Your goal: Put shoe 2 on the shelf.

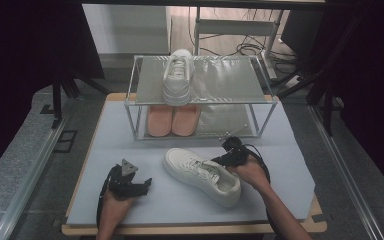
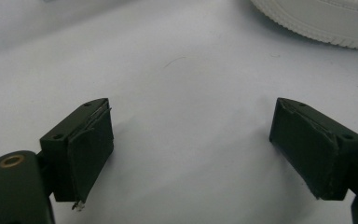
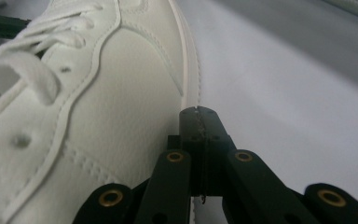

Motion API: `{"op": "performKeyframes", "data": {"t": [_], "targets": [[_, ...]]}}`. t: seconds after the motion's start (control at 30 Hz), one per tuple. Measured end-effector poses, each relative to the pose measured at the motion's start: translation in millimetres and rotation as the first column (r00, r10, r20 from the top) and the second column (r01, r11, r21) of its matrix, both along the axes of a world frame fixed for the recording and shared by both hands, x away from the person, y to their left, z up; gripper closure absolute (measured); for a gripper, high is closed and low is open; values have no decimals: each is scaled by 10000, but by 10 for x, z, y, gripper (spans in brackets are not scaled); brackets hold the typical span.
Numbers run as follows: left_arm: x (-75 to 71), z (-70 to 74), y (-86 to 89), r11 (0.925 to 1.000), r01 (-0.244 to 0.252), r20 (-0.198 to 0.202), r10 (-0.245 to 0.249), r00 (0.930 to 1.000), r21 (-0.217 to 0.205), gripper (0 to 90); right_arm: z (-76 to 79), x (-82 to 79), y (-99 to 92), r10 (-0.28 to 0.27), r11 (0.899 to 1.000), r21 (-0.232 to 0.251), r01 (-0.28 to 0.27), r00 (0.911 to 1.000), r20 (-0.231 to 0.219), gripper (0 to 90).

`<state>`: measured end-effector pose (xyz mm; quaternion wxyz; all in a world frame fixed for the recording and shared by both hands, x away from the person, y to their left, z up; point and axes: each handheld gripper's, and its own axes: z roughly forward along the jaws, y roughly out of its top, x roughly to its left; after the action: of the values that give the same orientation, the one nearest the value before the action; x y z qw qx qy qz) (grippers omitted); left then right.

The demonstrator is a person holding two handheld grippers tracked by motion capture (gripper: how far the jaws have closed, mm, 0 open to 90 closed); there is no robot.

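A white sneaker [image 1: 202,175] lies on the pale mat [image 1: 130,135], toe toward the left. My right gripper [image 1: 228,159] is at the shoe's far side near the heel. Seen from the right gripper view, its jaws are shut together [image 3: 199,114] with nothing between them, the tip right against the edge of the sneaker [image 3: 98,107]. My left gripper [image 1: 140,185] rests low on the mat to the left of the shoe. It stands open [image 2: 191,149] over bare mat, and the sneaker's sole [image 2: 317,21] is farther ahead.
A wire-frame rack [image 1: 200,80] stands at the back of the mat. Another white sneaker [image 1: 178,75] sits on its top shelf, and a pair of pink shoes [image 1: 172,120] sits under it. Dark floor surrounds the table.
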<state>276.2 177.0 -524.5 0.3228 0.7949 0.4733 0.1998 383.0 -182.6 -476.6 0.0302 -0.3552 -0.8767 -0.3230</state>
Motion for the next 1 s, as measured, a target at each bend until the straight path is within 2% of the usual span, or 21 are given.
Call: {"op": "performKeyframes", "data": {"t": [0.17, 0.23, 0.57, 0.8, 0.9, 1.0], "targets": [[0, 0, 1, 10000, 6, -5, -6, 10000, -9, 136, 72, -5, -52, 223, 9997, 117, -224, 9997, 96, 883], [-1, 0, -1, 10000, 1, 11, -1, 10000, 3, 136, 140, -36, -107, 228, 9997, -41, -227, 9993, 289, 875], [-1, 0, -1, 10000, 4, 16, -4, 10000, 12, 136, 448, -287, -426, 235, 9996, -151, -223, 9960, 866, 822], [0, 1, 0, 10000, 14, 21, -14, 10000, 30, 136, 577, -483, -545, 434, 9991, -9, -435, 9952, 875, 779], [0, 0, -1, 10000, 12, 35, -12, 10000, 33, 136, 599, -517, -545, 578, 9982, 101, -588, 9952, 792, 750], [0, 1, -1, 10000, 15, 28, -15, 10000, 31, 136, 576, -509, -494, 765, 9971, -23, -765, 9947, 691, 724]]}}
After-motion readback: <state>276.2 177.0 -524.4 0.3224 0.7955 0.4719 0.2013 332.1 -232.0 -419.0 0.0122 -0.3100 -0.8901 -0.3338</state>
